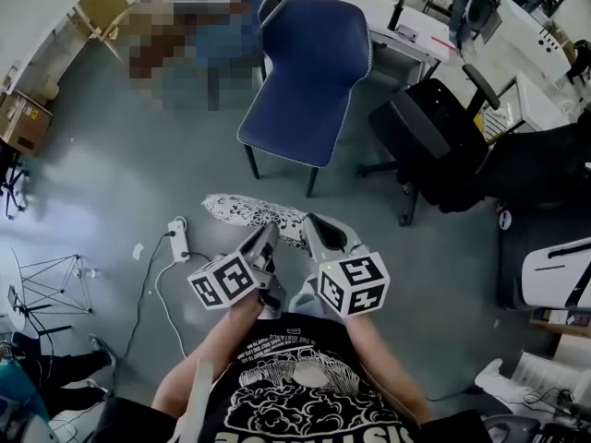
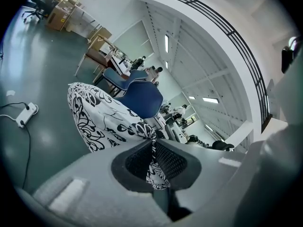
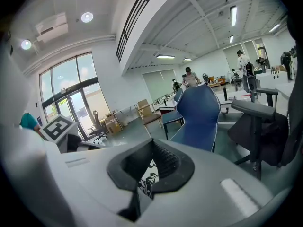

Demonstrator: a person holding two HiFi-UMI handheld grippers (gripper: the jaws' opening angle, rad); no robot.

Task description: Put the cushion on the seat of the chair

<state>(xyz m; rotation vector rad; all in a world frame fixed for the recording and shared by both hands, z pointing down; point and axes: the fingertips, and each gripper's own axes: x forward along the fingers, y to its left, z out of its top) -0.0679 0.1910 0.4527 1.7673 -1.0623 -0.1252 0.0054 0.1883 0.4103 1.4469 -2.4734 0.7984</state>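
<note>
The person's left forearm [image 1: 217, 341] and right forearm [image 1: 379, 358] reach forward from the chest, side by side. Each hand is hidden under its marker cube [image 1: 223, 281]. The left gripper [image 1: 268, 236] and the right gripper [image 1: 314, 227] point forward and a little downward, and their tips draw close together at the near edge of the cushion [image 1: 247, 210].

In the left gripper view the jaws are narrow and pinch a fold of the black-and-white patterned fabric, with the rest of the cushion bulging out to the left of them. In the right gripper view the jaws are likewise nearly together and clamp a thin strip of the same fabric. Only that sliver shows there; the bulk of the cushion is cut off behind the gripper's own body.

The cushion hangs in the air above the grey floor [image 1: 120, 183], held at one edge by both grippers. It is in front of the blue chair [image 1: 314, 49] and apart from it, not on the seat [image 1: 297, 129].

In the head view the cushion's near edge is covered by the two grippers. The chair's legs show only in part below the seat's front edge. A black office chair [image 1: 432, 146] stands just to the right of the blue one. A white power strip [image 1: 178, 240] lies on the floor to the left of the left gripper.
</note>
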